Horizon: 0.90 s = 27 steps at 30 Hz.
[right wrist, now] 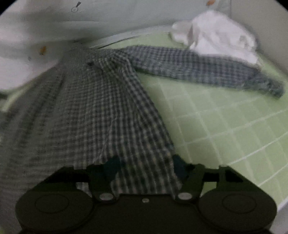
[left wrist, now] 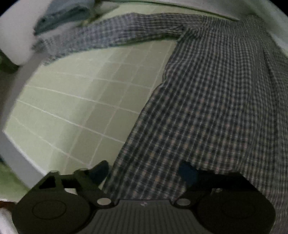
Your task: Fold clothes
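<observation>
Checked cotton shirt [left wrist: 216,100] is spread flat on a pale green gridded mat [left wrist: 72,108], body running from 6 toward 12 in both wrist views. One sleeve [left wrist: 108,34] is laid out toward 10 in the left view; the other sleeve [right wrist: 207,66] is stretched toward 2 in the right view.

Step judged: shirt laid out, hem corners being taken up, first fold not yet made. Both pics blurred.

Left gripper [left wrist: 144,172]: jaws apart, straddling the shirt's left edge at 6; cloth is seen between the fingers, but no pinch is made out, so it's read as open over the hem. Right gripper [right wrist: 146,165]: jaws part-way apart w/ the shirt's lower right edge between them; pads do not look pressed onto the fabric, though blur makes that unsure.

Next move, as judged: both jaws to be closed on the hem corners, cloth kept taut btwn them, then hem to be carried toward the collar, or sleeves to be brought in first. Care is needed that only one layer is caught.

Count:
- checked shirts: 1
- sleeves visible: 2
- white garment [right wrist: 221,37], crumpled, at 1 in right view, touching the sleeve end: 1
- blue-grey folded cloth [left wrist: 61,16] at 11 in left view: 1
- grippers: 2
- mat: 1
</observation>
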Available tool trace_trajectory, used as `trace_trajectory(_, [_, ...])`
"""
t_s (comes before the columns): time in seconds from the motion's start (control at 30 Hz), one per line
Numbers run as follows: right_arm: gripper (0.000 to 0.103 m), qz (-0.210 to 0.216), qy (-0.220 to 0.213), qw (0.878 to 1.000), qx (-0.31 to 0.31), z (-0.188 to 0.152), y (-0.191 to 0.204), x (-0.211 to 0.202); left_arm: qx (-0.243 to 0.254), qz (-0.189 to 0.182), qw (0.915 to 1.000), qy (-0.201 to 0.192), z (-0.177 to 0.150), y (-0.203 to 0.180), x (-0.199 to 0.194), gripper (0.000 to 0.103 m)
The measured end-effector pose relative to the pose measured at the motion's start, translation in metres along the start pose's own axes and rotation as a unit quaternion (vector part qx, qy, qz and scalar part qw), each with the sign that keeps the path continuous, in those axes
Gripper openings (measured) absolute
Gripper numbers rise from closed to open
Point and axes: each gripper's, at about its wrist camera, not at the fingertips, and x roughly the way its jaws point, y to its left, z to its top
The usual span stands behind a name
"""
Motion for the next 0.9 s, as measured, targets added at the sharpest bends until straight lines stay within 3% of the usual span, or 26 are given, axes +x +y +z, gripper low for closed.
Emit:
trace_trajectory(0.03, [0.049, -0.018, 0.001, 1.000, -0.019, 0.001, 0.009, 0.001, 0.005, -0.011, 0.9999, -0.007, 0.000, 0.002, -0.002, 0.054])
trace_trajectory(0.07, [0.032, -0.032, 0.003, 0.999, -0.035, 0.002, 0.017, 0.002, 0.014, -0.018, 0.9996, -0.015, -0.001, 0.003, -0.003, 0.026])
trace_trajectory(0.1, [0.006, -0.028, 0.006, 0.999, -0.039, 0.003, 0.022, 0.002, 0.022, -0.025, 0.9992, -0.022, -0.001, 0.005, -0.005, 0.002])
trace_trajectory(0.27, [0.003, -0.040, 0.025, 0.999, -0.026, -0.002, 0.039, -0.004, -0.034, -0.022, 0.9989, -0.022, 0.000, 0.039, -0.012, 0.002])
trace_trajectory(0.43, [0.007, -0.008, 0.044, 0.999, -0.003, 0.003, 0.037, -0.005, -0.080, -0.016, 0.9965, -0.018, 0.000, 0.064, -0.016, 0.004])
trace_trajectory(0.47, [0.015, -0.012, 0.046, 0.999, -0.009, 0.009, 0.037, -0.002, -0.082, -0.014, 0.9964, -0.018, 0.002, 0.062, -0.018, 0.010])
trace_trajectory(0.5, [0.035, -0.018, 0.043, 0.999, -0.014, 0.015, 0.037, -0.001, -0.083, -0.012, 0.9963, -0.019, 0.003, 0.060, -0.019, 0.010])
trace_trajectory(0.57, [0.054, -0.025, 0.020, 0.999, -0.021, 0.029, 0.036, 0.002, -0.087, -0.011, 0.9959, -0.021, 0.008, 0.055, -0.021, 0.027])
trace_trajectory(0.63, [0.059, -0.025, 0.001, 0.999, -0.032, 0.046, 0.038, 0.004, -0.106, -0.020, 0.9936, -0.033, 0.016, 0.055, -0.025, 0.039])
trace_trajectory(0.7, [0.084, -0.018, -0.017, 0.999, -0.047, 0.064, 0.044, 0.011, -0.129, -0.031, 0.9899, -0.051, 0.026, 0.059, -0.027, 0.051])
trace_trajectory(0.77, [0.095, -0.008, -0.035, 0.997, -0.074, 0.081, 0.058, 0.022, -0.147, -0.028, 0.9865, -0.066, 0.039, 0.064, -0.031, 0.067])
trace_trajectory(0.9, [0.102, 0.014, -0.056, 0.991, -0.124, 0.120, 0.094, 0.052, -0.177, -0.002, 0.9808, -0.081, 0.070, 0.083, -0.025, 0.072])
